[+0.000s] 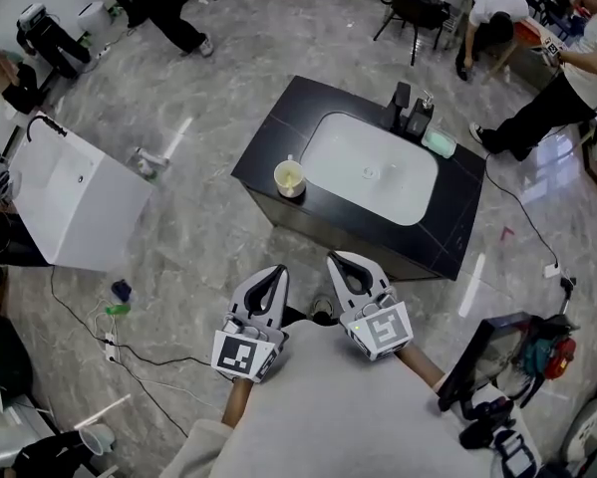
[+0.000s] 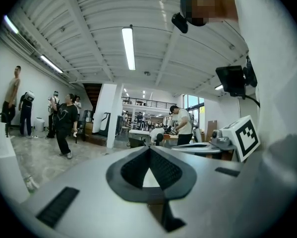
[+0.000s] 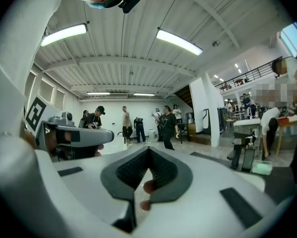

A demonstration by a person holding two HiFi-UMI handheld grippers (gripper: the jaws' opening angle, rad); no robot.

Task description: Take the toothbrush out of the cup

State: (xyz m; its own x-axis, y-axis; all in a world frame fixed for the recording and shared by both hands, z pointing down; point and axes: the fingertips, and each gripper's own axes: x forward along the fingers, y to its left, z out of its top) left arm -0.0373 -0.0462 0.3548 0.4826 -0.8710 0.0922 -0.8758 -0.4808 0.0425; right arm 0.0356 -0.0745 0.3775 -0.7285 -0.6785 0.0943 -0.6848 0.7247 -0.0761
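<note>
A pale yellow cup point(image 1: 289, 178) stands on the near left corner of a black counter point(image 1: 467, 207), beside a white basin point(image 1: 370, 167). A thin toothbrush handle point(image 1: 290, 160) pokes up from the cup. My two grippers are held close to my body, well short of the counter, and point level towards it. The left gripper point(image 1: 276, 272) is shut with nothing between its tips, as the left gripper view point(image 2: 149, 148) also shows. The right gripper point(image 1: 336, 260) is shut and empty too, and in the right gripper view point(image 3: 148, 149) its jaws meet at a point.
A black faucet point(image 1: 402, 105), a soap dispenser point(image 1: 421, 116) and a green pad point(image 1: 440, 144) sit at the counter's far side. A white cabinet point(image 1: 74, 202) stands on the left with cables point(image 1: 109, 342) on the floor. Camera gear point(image 1: 497, 386) is at lower right. Several people move about the room.
</note>
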